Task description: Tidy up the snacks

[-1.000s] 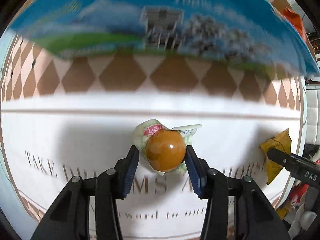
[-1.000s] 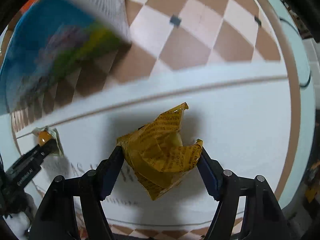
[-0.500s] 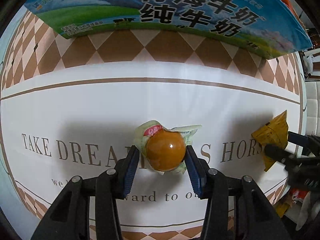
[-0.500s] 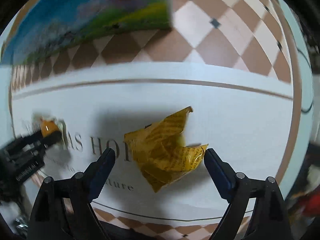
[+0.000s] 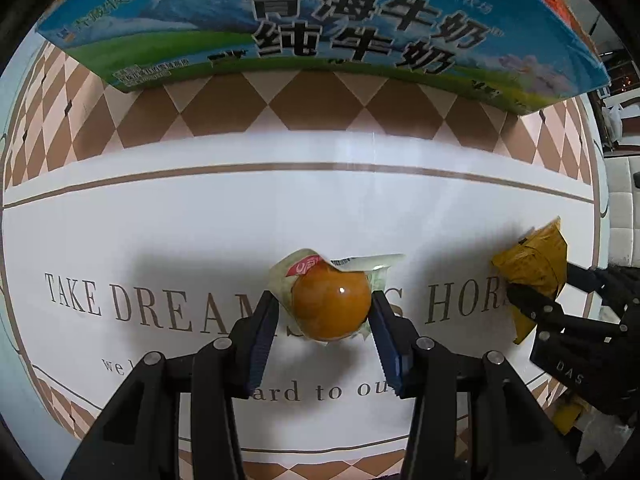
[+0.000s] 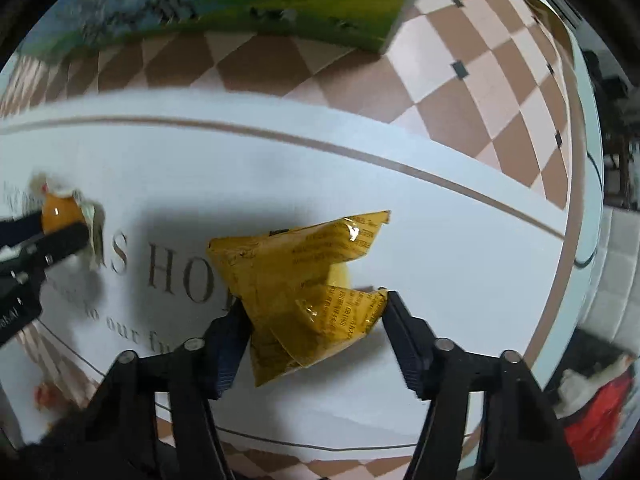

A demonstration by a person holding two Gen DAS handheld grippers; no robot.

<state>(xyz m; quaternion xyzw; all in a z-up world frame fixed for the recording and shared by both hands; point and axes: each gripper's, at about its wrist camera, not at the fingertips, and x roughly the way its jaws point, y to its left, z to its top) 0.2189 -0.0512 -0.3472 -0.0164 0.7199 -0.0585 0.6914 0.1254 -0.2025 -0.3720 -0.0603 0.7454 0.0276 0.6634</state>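
The left gripper [image 5: 324, 312] pinches a round orange snack [image 5: 331, 306] in clear wrapping between its blue-padded fingers [image 5: 262, 344], over the white lettered middle of the table [image 5: 200, 232]. The right gripper [image 6: 314, 320] clamps a crumpled yellow snack packet [image 6: 296, 276] nearer the table's right edge. A blue milk carton box [image 5: 320, 24] stands along the far edge.

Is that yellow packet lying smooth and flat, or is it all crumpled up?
Crumpled. The yellow packet is creased and folded, squeezed between the right tongs.
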